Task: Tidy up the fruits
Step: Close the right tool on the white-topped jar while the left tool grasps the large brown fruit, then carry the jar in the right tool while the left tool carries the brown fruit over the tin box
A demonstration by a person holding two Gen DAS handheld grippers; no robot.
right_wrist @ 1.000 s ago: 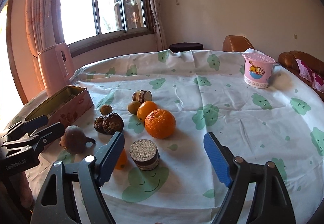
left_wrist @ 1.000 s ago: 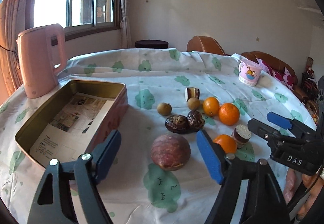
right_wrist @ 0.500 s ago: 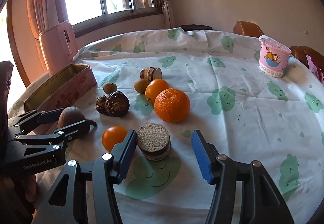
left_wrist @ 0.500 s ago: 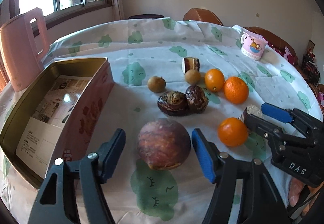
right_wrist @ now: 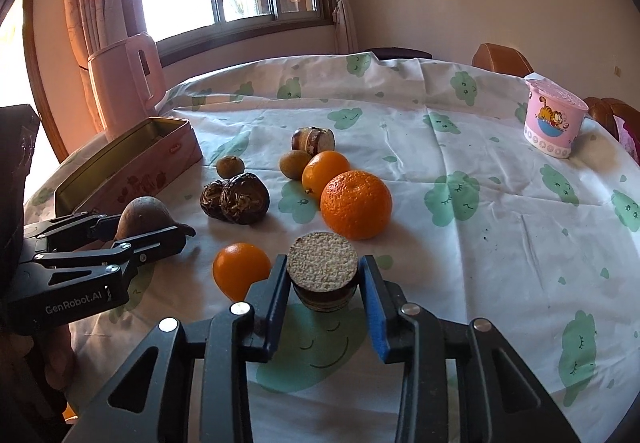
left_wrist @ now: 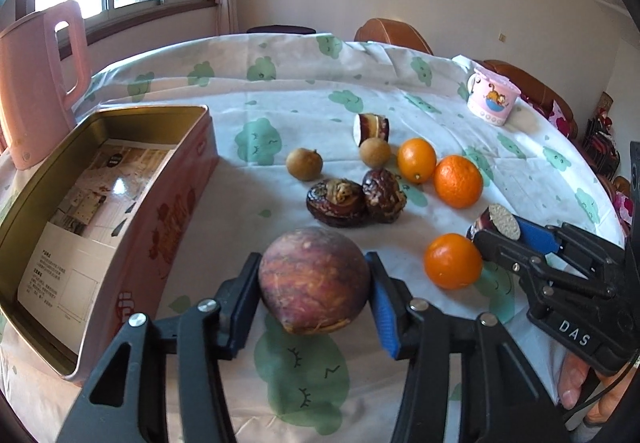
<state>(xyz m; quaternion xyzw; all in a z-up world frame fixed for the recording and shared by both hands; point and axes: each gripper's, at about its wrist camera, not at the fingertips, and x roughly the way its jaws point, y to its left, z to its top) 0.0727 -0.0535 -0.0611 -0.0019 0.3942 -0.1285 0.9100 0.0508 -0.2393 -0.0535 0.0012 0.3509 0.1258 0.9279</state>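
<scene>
Both grippers are sitting low over the tablecloth, each already closed on its own piece.

Left gripper: jaws have just been closing and are now pressing the flanks of the purple-brown round fruit, which is lying dead centre between the pads. The fruit is near-spherical, with a slight taper toward the camera and down; no real long axis to align to.

Right gripper: jaws have just been closing and are now clamping the short cut cane segment. Its cylinder axis is tilting up toward the camera, pale cut face on top; pads are bearing on the curved dark rind, across the axis.

Key relation: the open pink tin is lying to the left of the left gripper, just beside the round fruit, its long axis running away from the camera. The left hand is the nearer one; the right would be crossing over the small orange and the left tool.

Judgement: lift comes next, left load first.
</scene>
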